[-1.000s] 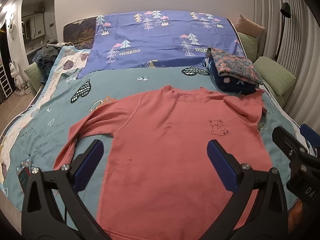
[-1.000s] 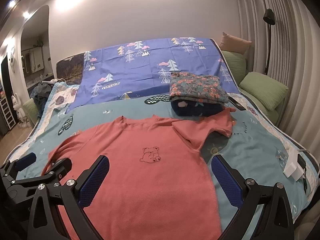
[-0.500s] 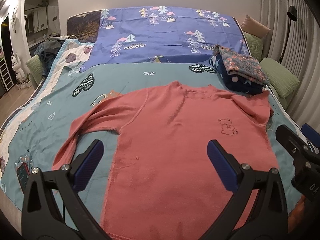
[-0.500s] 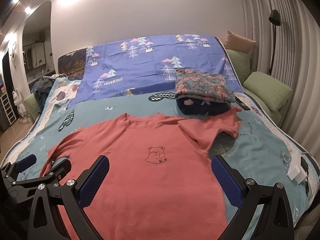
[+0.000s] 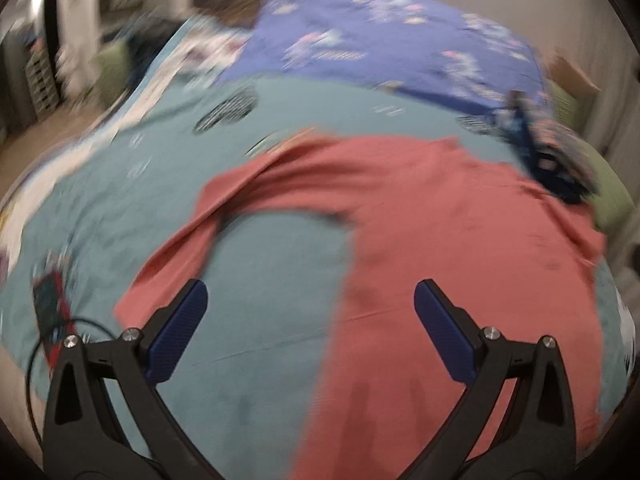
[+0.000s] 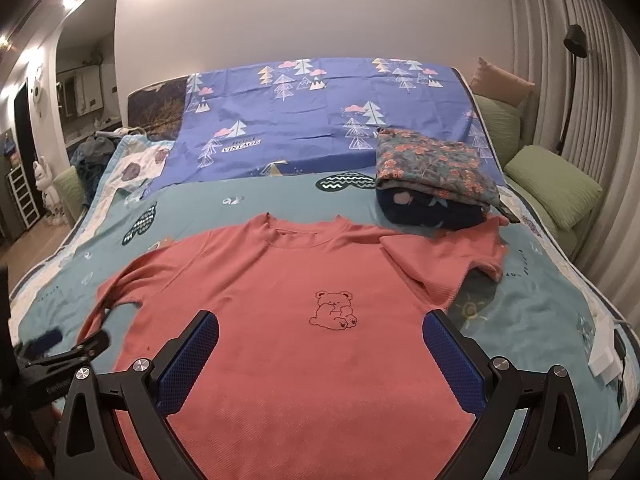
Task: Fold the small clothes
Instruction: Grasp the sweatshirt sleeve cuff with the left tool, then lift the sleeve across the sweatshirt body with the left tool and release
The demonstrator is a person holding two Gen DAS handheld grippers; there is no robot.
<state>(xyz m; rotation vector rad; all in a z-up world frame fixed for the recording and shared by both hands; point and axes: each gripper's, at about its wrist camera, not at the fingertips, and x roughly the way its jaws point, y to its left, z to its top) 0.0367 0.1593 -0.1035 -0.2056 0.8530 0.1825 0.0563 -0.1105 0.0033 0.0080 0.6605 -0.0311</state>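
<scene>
left tool (image 5: 308, 320): spread, empty, above the bed (image 5: 256, 292) just left of the shirt (image 5: 460, 248); view blurred; likely placed to take the left sleeve (image 5: 176, 256).
right tool (image 6: 320, 352): spread, empty, over the shirt's (image 6: 296, 344) lower front, below the bear print (image 6: 334, 310).
shirt: coral, face up, flat on the bed; right sleeve (image 6: 444, 256) already folded inward, left sleeve trailing out.
folded stack (image 6: 436, 182): beyond the shirt's right shoulder, apparently finished pieces set aside.
phone (image 5: 50, 312): left of the shirt, near the bed edge.
</scene>
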